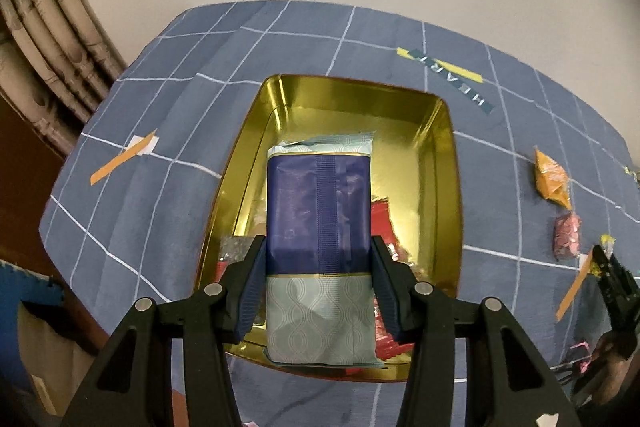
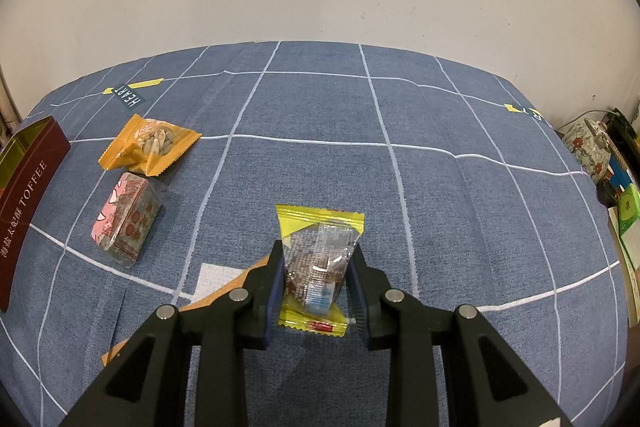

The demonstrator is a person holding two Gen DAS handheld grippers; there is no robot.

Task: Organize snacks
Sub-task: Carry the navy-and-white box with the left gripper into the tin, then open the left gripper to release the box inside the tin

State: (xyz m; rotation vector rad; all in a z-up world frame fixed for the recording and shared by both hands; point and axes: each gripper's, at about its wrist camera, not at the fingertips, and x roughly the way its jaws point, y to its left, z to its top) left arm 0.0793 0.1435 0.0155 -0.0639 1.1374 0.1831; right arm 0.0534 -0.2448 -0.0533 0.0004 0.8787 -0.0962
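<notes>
My left gripper point(image 1: 318, 259) is shut on a long blue and pale-green snack pack point(image 1: 318, 227), held over the gold tin point(image 1: 440, 155). Red-wrapped snacks point(image 1: 382, 217) lie in the tin beneath it. My right gripper point(image 2: 316, 259) is shut on a yellow-edged clear snack packet point(image 2: 320, 251) just above the blue cloth. An orange packet of seeds point(image 2: 150, 147) and a pink wrapped block point(image 2: 126, 219) lie on the cloth to the left. In the left wrist view the orange packet point(image 1: 554, 183) and the pink block point(image 1: 567, 235) show at right, with the right gripper point(image 1: 612, 275) near them.
The tin's dark red side, marked TOFFEE point(image 2: 28, 203), stands at the far left. Blue grid cloth point(image 2: 440, 207) covers the table, with orange tape strips point(image 1: 120, 159) on it. A patterned teapot point(image 2: 588, 151) and boxes sit off the right edge. A white wall runs behind.
</notes>
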